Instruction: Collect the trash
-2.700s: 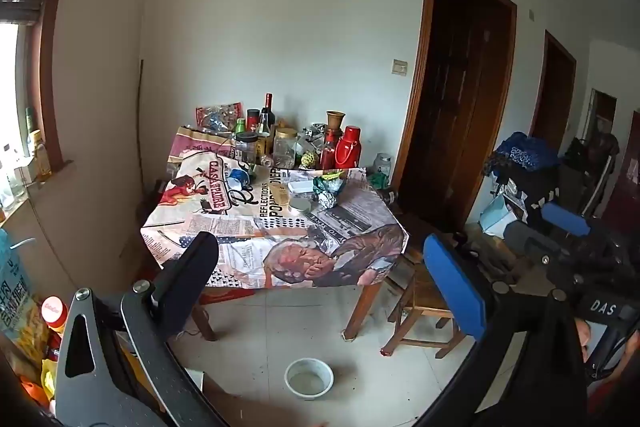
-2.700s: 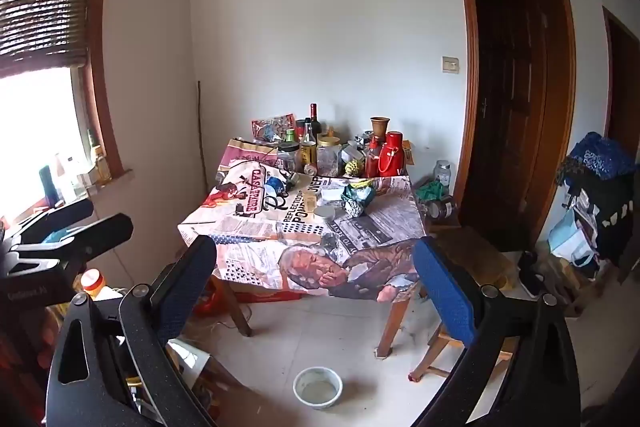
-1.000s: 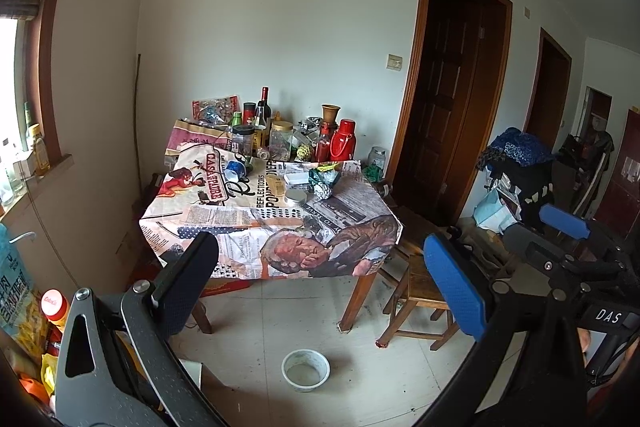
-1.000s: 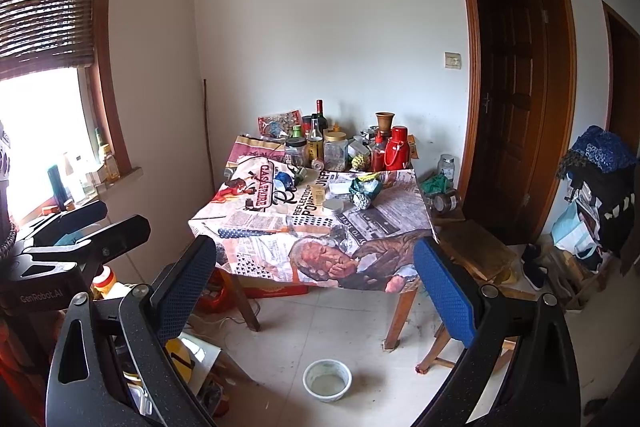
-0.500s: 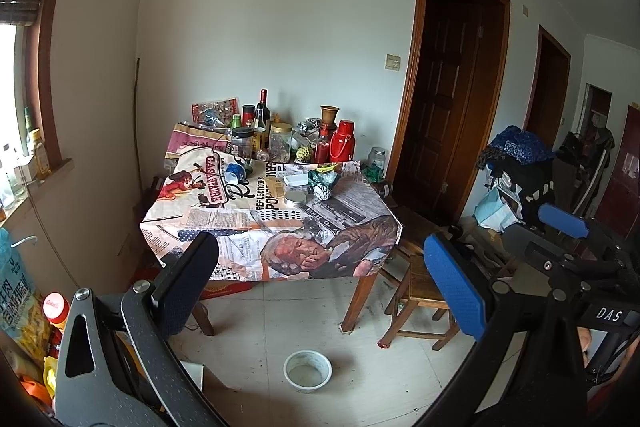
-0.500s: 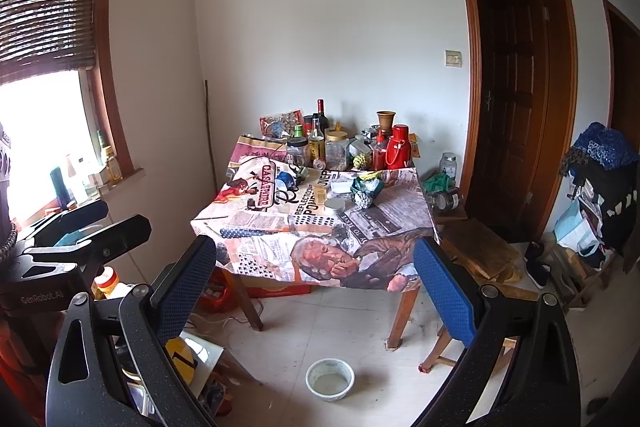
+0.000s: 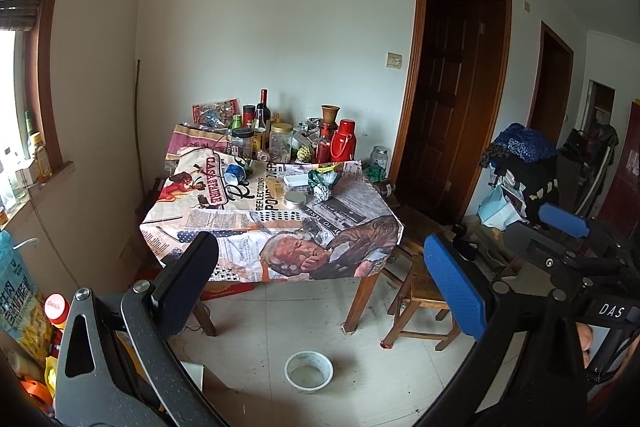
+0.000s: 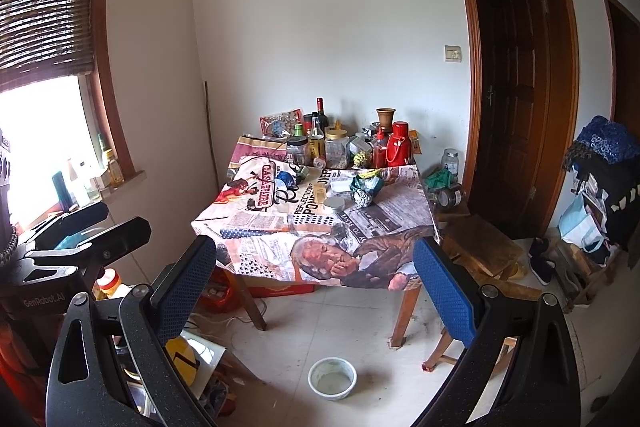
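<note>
The likeliest trash is the crumpled foil ball (image 7: 322, 192) and the green wrapper (image 7: 321, 178) touching it, lying on the table (image 7: 224, 223) toward its right side, just beside a round tin lid (image 7: 295, 198) and a white tray (image 7: 296, 180). Behind them stand jars and bottles against the wall.

Over the last few seconds little has changed: both views have drifted slightly, the table sitting a shade farther off than at the start and then holding almost the same place in the last half second. That reads as an approach not yet begun in earnest; nothing has been collected, and both claws are well apart from the table.

The left claw (image 7: 320, 291) is spread wide and empty, and so is the right claw (image 8: 316, 291).

The left view shows a wooden stool (image 7: 420, 291) by the table's right leg and the right claw's blue pad off to its side. The right view shows instead the bright window (image 8: 36, 143), the sill bottles, a jar (image 8: 450, 159) on the low stand right of the table, and the left claw's body at its left edge. Both show a white bowl (image 8: 332, 378) on the floor.
</note>
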A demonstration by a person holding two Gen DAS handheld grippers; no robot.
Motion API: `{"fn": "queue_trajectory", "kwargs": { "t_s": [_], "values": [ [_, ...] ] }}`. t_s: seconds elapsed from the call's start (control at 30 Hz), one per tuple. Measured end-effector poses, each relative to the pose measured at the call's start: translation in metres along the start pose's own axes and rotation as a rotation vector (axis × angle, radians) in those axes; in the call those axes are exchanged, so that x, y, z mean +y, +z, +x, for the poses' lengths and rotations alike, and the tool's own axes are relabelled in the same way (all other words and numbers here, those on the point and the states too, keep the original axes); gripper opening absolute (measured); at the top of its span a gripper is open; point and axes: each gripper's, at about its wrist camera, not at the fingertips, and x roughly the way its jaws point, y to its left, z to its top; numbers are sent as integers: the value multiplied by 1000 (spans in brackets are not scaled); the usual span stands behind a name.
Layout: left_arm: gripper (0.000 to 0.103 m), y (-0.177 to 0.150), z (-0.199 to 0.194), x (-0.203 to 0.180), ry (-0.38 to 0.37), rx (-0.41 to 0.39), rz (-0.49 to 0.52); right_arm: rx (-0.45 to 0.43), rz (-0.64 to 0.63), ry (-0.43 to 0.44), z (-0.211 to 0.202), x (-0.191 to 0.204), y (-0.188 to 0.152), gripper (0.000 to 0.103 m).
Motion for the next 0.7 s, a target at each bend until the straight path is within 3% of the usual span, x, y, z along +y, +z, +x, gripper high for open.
{"fn": "queue_trajectory", "kwargs": {
  "t_s": [0.7],
  "values": [
    [103,23,55,-51,71,-1,-25,1,-3,9,29,-69,22,98]
  ]
}}
